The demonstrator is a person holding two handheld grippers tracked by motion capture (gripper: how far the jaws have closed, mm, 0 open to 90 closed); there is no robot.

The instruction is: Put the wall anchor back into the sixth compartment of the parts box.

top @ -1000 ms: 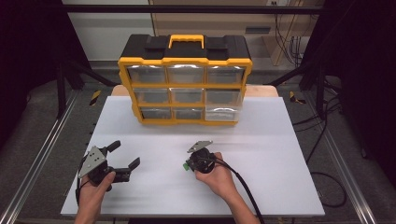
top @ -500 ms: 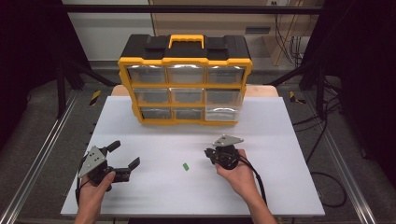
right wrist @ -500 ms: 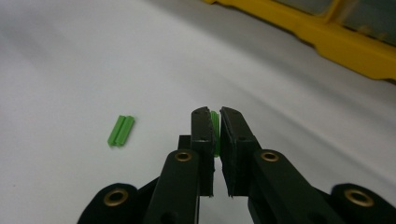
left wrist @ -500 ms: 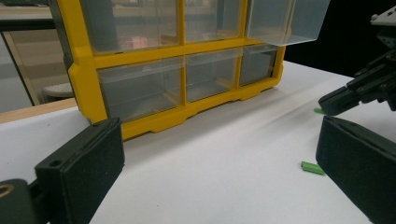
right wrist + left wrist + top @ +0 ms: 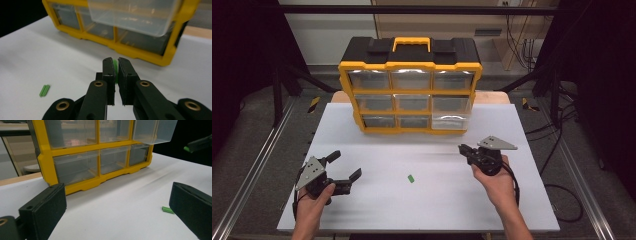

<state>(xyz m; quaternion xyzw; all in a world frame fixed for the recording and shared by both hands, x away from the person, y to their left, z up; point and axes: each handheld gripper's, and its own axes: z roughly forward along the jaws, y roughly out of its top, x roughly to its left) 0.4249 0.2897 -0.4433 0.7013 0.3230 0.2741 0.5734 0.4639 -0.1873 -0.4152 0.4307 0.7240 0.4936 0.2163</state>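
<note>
With our right tongs (image 5: 114,65) clamped on a thin green piece (image 5: 115,67) and our left tongs (image 5: 343,166) apart, a loose pinch could drop it short of the open drawer (image 5: 451,120).

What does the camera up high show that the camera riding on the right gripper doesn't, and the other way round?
High view alone: the person's left gripper with jaws spread open, both forearms, the organizer's black top with its yellow handle, and the floor around the white table.

Right gripper view alone: a thin green piece pinched between the closed jaws of the right gripper.

Both: the yellow drawer organizer with one clear drawer pulled partly out at its bottom right, and a small loose green piece lying on the table.
</note>
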